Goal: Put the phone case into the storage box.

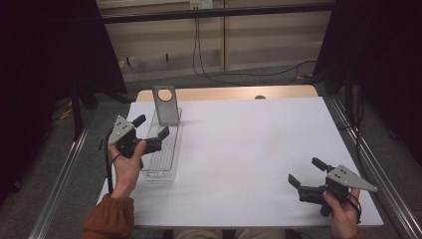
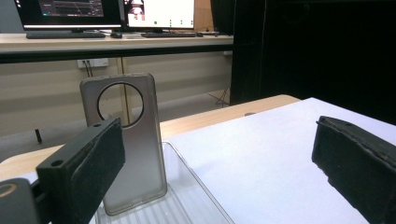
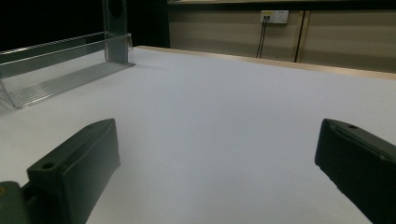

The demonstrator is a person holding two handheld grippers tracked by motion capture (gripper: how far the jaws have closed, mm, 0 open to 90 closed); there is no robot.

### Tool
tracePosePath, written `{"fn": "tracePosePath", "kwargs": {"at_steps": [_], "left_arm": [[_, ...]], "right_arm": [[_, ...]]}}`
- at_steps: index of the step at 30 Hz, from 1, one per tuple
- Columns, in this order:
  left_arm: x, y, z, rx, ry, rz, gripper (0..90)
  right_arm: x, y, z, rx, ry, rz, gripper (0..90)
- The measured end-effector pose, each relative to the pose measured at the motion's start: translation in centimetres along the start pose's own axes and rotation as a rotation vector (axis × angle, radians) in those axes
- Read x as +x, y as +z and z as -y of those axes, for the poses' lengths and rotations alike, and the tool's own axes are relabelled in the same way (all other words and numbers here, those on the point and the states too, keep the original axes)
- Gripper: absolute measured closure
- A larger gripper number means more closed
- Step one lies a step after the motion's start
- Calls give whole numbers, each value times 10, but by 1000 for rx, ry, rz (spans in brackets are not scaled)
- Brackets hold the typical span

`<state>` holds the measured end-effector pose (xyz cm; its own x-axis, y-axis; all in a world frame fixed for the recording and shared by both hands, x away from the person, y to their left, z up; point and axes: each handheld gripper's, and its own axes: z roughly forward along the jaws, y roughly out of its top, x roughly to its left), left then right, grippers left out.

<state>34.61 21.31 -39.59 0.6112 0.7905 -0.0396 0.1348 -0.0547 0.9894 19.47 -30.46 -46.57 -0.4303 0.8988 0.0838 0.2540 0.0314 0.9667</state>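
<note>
A grey phone case (image 1: pixel 165 104) with a round cut-out is seen standing upright at the far end of a clear plastic tray (image 1: pixel 171 149) on the left side of the white table (image 1: pixel 249 149). The left gripper (image 1: pixel 151 127) is held over the tray just short of the case, jaws spread wide and gripping nothing. The right gripper (image 1: pixel 304 172) is held low at the table's near right, well apart from the tray, equally wide and empty

monitors (image 2: pixel 112 11) | keyboard (image 2: pixel 65 34) on desk | wall socket (image 3: pixel 274 16) | floor cables (image 1: pixel 239 73)
</note>
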Motion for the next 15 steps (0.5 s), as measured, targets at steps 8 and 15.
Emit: {"fn": "tracePosePath", "kwargs": {"at_steps": [8, 15], "left_arm": [[-7, -16, 7, 26, -23, 12, 28], [-17, -31, 13, 10, 5, -4, 27]], "right_arm": [[0, 0, 0, -1, -6, 0, 0], [0, 0, 0, -2, -10, -2, 0]]}}
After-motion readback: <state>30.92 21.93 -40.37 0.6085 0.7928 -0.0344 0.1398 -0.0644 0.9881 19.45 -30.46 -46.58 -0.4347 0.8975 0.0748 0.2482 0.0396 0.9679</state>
